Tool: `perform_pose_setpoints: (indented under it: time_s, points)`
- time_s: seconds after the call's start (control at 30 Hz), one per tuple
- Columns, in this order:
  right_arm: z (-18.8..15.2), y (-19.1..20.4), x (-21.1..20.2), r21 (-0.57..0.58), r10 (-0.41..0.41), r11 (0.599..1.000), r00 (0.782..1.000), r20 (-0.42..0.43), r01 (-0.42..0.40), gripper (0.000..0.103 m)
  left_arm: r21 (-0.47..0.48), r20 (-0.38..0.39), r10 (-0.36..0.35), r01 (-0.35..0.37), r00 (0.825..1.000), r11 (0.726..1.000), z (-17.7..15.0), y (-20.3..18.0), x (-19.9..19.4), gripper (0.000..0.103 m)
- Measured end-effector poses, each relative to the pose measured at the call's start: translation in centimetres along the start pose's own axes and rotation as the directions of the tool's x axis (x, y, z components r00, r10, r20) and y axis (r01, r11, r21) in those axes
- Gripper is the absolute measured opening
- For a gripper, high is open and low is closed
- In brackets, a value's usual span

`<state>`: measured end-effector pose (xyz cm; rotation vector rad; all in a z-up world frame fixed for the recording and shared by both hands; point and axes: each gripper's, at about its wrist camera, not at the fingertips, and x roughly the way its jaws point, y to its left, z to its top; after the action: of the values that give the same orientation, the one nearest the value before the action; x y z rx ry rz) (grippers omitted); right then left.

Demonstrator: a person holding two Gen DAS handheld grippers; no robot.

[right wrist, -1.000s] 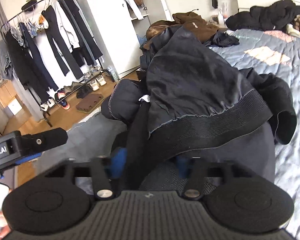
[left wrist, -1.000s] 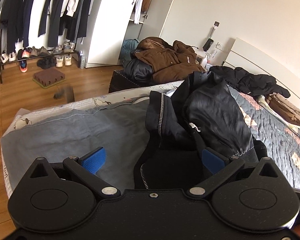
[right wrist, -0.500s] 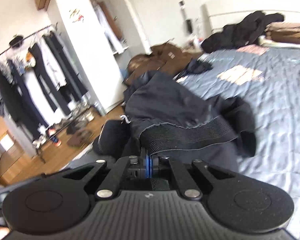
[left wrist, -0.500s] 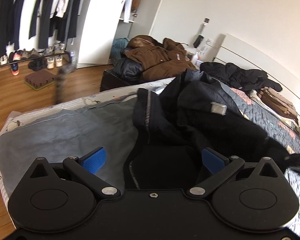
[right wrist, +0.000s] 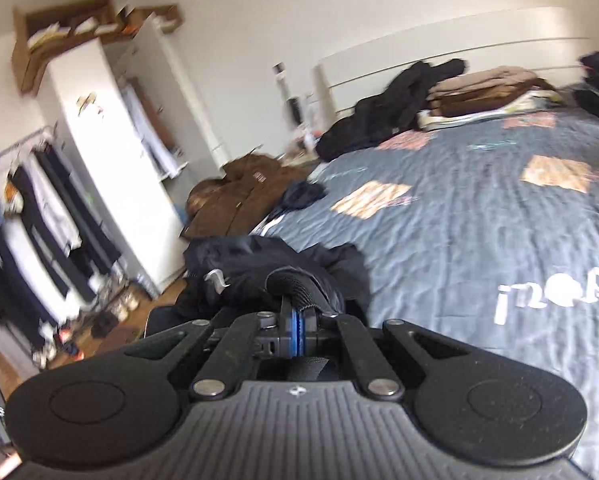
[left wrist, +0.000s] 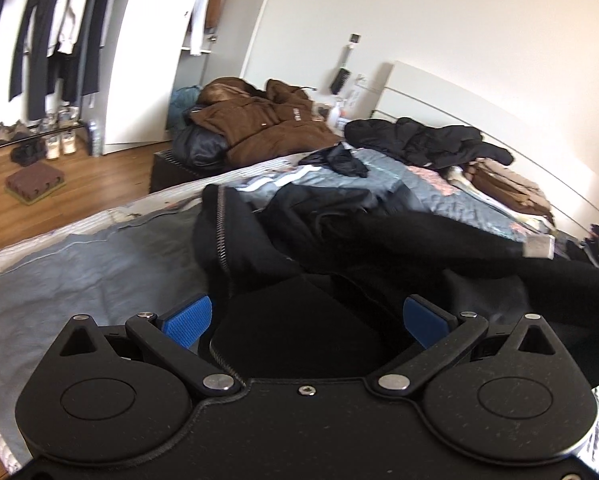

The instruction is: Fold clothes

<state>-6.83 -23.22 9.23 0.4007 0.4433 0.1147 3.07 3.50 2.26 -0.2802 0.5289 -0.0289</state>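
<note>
Your left gripper [left wrist: 307, 316] stands wide, its blue pads [left wrist: 187, 320] well apart, with the zipped front of the black jacket [left wrist: 299, 264] lying between them and under them; neither pad presses on the cloth. The jacket sprawls across the near part of the bed [left wrist: 79, 264], over a grey-blue sheet, its zipper [left wrist: 222, 232] running up the left edge and a small white label [left wrist: 538, 246] showing far to the right, where a dark sleeve stretches out toward the frame's edge.

Your right gripper [right wrist: 298, 330] is closed tight on the jacket's ribbed hem [right wrist: 295, 284] (the pads meet with only a thin blue line between them), and the rest of the garment hangs bunched beyond the fingers, over the edge of the patterned quilt [right wrist: 479, 220]. The right wrist view is smeared by motion, so I cannot tell whether the hem is lifted clear of the bed or rests on it.

Beyond the jacket, a brown coat [left wrist: 267, 132] is heaped beside the bed, another black coat [left wrist: 423, 140] lies near the headboard [left wrist: 439, 88], and folded tan clothes [left wrist: 507, 188] sit just beside it. A clothes rack [left wrist: 39, 40] with hanging garments stands at the far left, shoes beneath it on the wooden floor [left wrist: 79, 184].
</note>
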Motion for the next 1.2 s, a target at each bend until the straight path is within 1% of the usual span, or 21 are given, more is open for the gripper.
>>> perform_pose_setpoints:
  time_s: [0.2,0.33,0.4,0.47,0.57,0.67,0.8,0.87,0.9,0.93,0.97,1.0,1.03,1.07,1.13,1.2]
  points:
    - [0.6,-3.9,-5.5,0.081,-0.052,0.996,0.995,0.079,0.046,0.001,0.034,-0.004,-0.056,0.056,0.998,0.998,-0.6,-1.6,-0.1,0.103]
    - [0.8,-6.2,-9.8,0.132,-0.088,0.989,0.985,0.146,0.068,0.001,0.060,-0.011,-0.081,0.082,0.997,0.995,-1.0,-2.6,0.0,0.103]
    - [1.0,-7.2,-12.2,0.136,-0.118,0.986,0.977,0.178,0.094,0.001,0.073,-0.015,-0.094,0.095,0.995,0.993,-1.3,-3.1,0.0,0.103]
    - [0.0,-8.1,-12.5,0.093,-0.171,0.983,0.978,0.119,0.160,0.001,0.086,-0.018,-0.107,0.108,0.994,0.990,-1.5,-3.6,0.0,0.103]
    - [-1.5,-9.6,-12.9,0.020,-0.253,0.967,0.967,0.033,0.253,0.001,0.102,-0.032,-0.123,0.126,0.992,0.987,-1.9,-4.4,0.2,0.103]
    - [-3.0,-11.1,-13.4,-0.060,-0.339,0.940,0.940,-0.046,0.336,0.003,0.118,-0.057,-0.132,0.138,0.990,0.983,-2.5,-5.2,0.6,0.103]
    - [-4.9,-13.0,-14.0,-0.166,-0.447,0.890,0.884,-0.133,0.425,0.005,0.153,-0.073,-0.133,0.143,0.988,0.978,-3.1,-6.4,0.9,0.103]
    - [-5.1,-13.5,-14.9,-0.127,-0.440,0.896,0.890,-0.120,0.426,0.010,0.161,-0.078,-0.140,0.151,0.987,0.975,-3.3,-7.0,1.1,0.103]
    - [-4.7,-13.4,-15.3,-0.123,-0.439,0.896,0.893,-0.103,0.427,0.021,0.165,-0.081,-0.144,0.155,0.986,0.974,-3.5,-7.2,1.2,0.103]
    - [-4.3,-13.2,-15.7,-0.125,-0.438,0.896,0.895,-0.082,0.427,0.042,0.171,-0.083,-0.144,0.157,0.986,0.973,-3.7,-7.5,1.3,0.103]
    - [-3.4,-12.5,-16.3,-0.149,-0.437,0.892,0.898,-0.043,0.427,0.052,0.179,-0.087,-0.142,0.156,0.986,0.971,-3.9,-7.8,1.5,0.103]
    - [-2.6,-11.8,-16.8,-0.171,-0.433,0.889,0.902,-0.006,0.425,0.070,0.187,-0.093,-0.139,0.155,0.986,0.970,-4.0,-8.1,1.7,0.103]
    - [-2.0,-10.8,-17.4,-0.185,-0.417,0.891,0.908,0.026,0.415,0.078,0.193,-0.099,-0.136,0.153,0.986,0.969,-4.2,-8.4,1.9,0.103]
    - [-1.3,-9.7,-17.9,-0.199,-0.401,0.893,0.914,0.058,0.404,0.082,0.196,-0.104,-0.134,0.152,0.986,0.969,-4.4,-8.6,2.1,0.103]
    - [-0.2,-8.4,-18.1,-0.213,-0.363,0.901,0.926,0.104,0.378,0.096,0.194,-0.112,-0.134,0.154,0.985,0.969,-4.5,-9.1,2.5,0.103]
    - [0.8,-7.5,-17.6,-0.217,-0.322,0.913,0.937,0.138,0.346,0.099,0.186,-0.115,-0.147,0.167,0.982,0.968,-4.6,-9.6,2.7,0.103]
